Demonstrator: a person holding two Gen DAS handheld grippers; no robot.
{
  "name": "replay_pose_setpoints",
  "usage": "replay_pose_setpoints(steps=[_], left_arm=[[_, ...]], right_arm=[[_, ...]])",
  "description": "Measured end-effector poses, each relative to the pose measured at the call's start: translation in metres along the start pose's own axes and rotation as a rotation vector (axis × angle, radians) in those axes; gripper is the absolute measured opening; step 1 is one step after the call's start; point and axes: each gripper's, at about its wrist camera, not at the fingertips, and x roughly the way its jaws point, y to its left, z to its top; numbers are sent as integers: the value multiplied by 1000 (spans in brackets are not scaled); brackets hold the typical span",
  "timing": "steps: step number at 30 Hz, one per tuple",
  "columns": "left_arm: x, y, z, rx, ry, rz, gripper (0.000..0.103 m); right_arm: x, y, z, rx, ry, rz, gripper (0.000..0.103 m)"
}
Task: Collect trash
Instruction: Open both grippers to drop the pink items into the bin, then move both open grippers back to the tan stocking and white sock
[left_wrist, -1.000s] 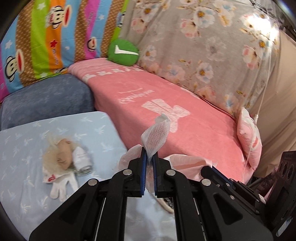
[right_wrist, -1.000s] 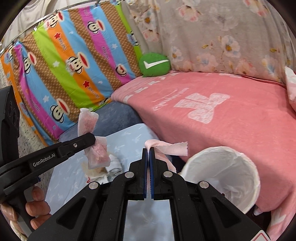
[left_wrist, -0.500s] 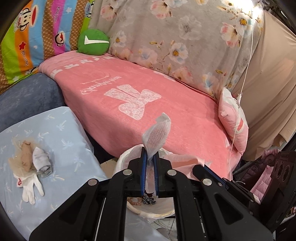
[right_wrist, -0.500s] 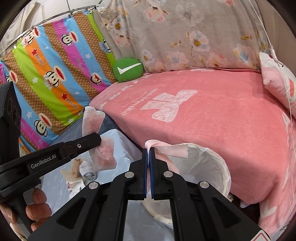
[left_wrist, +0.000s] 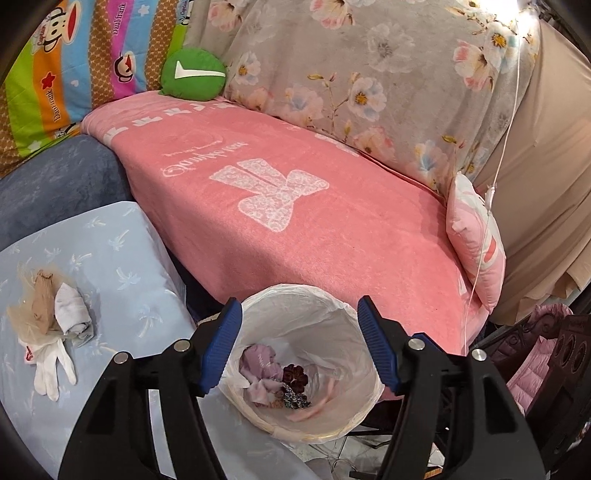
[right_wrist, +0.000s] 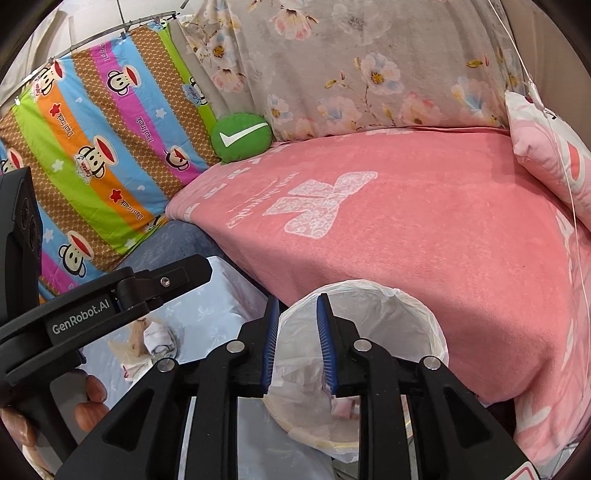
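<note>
A white-lined trash bin (left_wrist: 351, 328) stands between the light blue table and the pink sofa; it also shows in the right wrist view (right_wrist: 417, 317). Pink, purple and dark scraps (left_wrist: 273, 376) lie inside it. My left gripper (left_wrist: 299, 347) is open and empty right above the bin. My right gripper (right_wrist: 295, 343) is open and empty over the bin's near rim, with a pink scrap (right_wrist: 343, 406) below its right finger. A pile of trash, a beige tuft, grey cloth and a white glove (left_wrist: 48, 321), lies on the table, and is seen in the right wrist view (right_wrist: 151, 339).
The light blue table (left_wrist: 122, 266) is at left. The pink-blanketed sofa (left_wrist: 295, 206) runs behind the bin, with a green round cushion (left_wrist: 192, 74) and a pink pillow (left_wrist: 476, 240). Dark and pink clutter (left_wrist: 535, 354) sits at right.
Both grippers have opened over the bin. The white mesh piece left the left gripper and the pink piece left the right one; pink scraps now lie in the bin.
</note>
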Motion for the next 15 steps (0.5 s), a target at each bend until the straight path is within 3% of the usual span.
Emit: replay_pose_setpoints(steps=[15], left_arm=[[-8,36,-5,-63,-8,64,62]], right_arm=[[16,33,-9,-56,48,41,24]])
